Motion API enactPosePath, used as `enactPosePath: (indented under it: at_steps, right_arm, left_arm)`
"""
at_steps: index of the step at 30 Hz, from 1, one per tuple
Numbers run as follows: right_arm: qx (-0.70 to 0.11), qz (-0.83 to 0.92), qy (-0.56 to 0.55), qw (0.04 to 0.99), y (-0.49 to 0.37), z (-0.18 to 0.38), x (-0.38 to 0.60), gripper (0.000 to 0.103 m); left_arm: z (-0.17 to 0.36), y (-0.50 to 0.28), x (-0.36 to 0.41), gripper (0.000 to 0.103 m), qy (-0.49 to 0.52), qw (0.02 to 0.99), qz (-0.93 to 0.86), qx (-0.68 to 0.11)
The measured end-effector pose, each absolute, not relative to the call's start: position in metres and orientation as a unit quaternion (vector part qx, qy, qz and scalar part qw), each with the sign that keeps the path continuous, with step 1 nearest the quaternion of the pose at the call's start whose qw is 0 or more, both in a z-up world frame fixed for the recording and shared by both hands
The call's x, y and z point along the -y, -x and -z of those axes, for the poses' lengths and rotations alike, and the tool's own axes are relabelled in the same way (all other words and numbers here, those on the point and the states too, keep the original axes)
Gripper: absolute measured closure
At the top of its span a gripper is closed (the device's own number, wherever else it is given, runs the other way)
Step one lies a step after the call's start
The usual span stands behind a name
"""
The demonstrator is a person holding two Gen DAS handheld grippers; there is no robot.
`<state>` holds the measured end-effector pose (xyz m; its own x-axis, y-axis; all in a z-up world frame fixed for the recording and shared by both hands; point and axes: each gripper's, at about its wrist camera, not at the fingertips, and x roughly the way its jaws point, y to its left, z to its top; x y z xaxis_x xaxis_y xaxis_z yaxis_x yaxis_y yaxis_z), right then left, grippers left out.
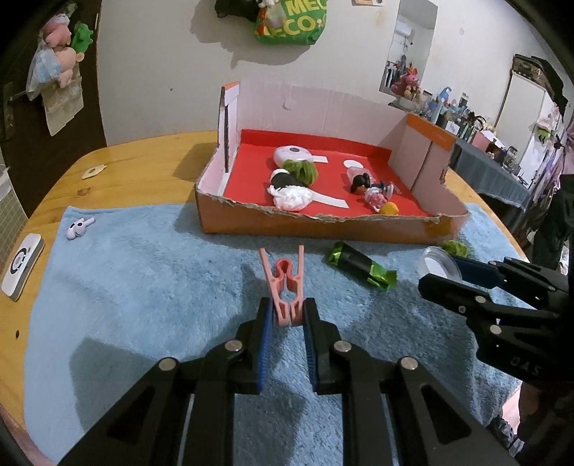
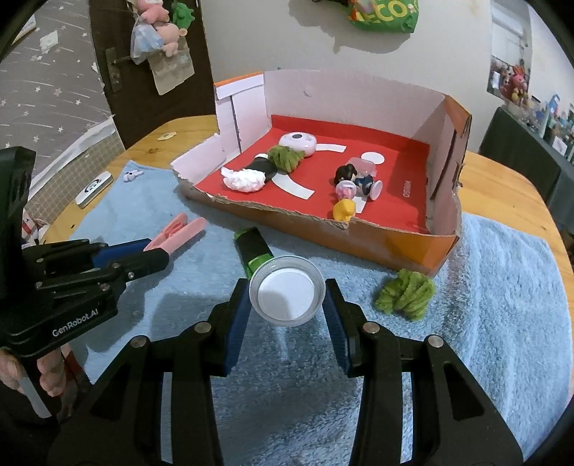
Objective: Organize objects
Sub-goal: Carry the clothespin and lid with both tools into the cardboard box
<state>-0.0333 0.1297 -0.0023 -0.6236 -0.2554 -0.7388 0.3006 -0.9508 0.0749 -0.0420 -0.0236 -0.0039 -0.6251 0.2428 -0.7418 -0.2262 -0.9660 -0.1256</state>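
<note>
Wooden bench (image 1: 143,150) under a fluffy blue towel (image 1: 143,286), white wall behind with a green bag (image 1: 290,21) hanging on it, and the cardboard box (image 1: 323,226) with the red floor sitting at the towel's far edge: that box is our landmark.

Left wrist view first: the left tongs (image 1: 287,315) are clamped on the pink clothes peg (image 1: 285,286), pads squeezing its near end. The peg's long axis runs straight ahead toward the box's torn front wall, its prongs splayed and pointing at it. So the box lies dead ahead of the peg, and a forward carry over that low wall looks like the move to come. A green-wrapped tube (image 1: 362,263) lies on the towel in front of the box, right of the peg. A small lilac toy (image 1: 79,226) sits well left of the box.

Over to the right wrist view: the right tongs (image 2: 287,297) grip a round clear lid (image 2: 287,290) by its rim, flat face toward the camera, just short of the box's front wall. A green woolly tuft (image 2: 405,292) lies near the box's right front corner. Inside the box, small figures and a white puff are already down. Both hands look about equally near; the left one carries the peg.
</note>
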Motion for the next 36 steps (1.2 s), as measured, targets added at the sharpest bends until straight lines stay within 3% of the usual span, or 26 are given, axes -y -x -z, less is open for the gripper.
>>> enactPosePath:
  at_steps: [18,36]
  right_arm:
    - [-0.023,0.904,-0.393,0.166,0.030,-0.013,-0.127,0.064]
    - [-0.006,0.907,-0.386,0.168,0.066,-0.033,-0.138,0.064]
  left_arm:
    - [-0.033,0.024,0.023,0.086,0.374,0.153,-0.915,0.018]
    - [-0.047,0.071,0.006,0.086,0.367,0.173,-0.914,0.015]
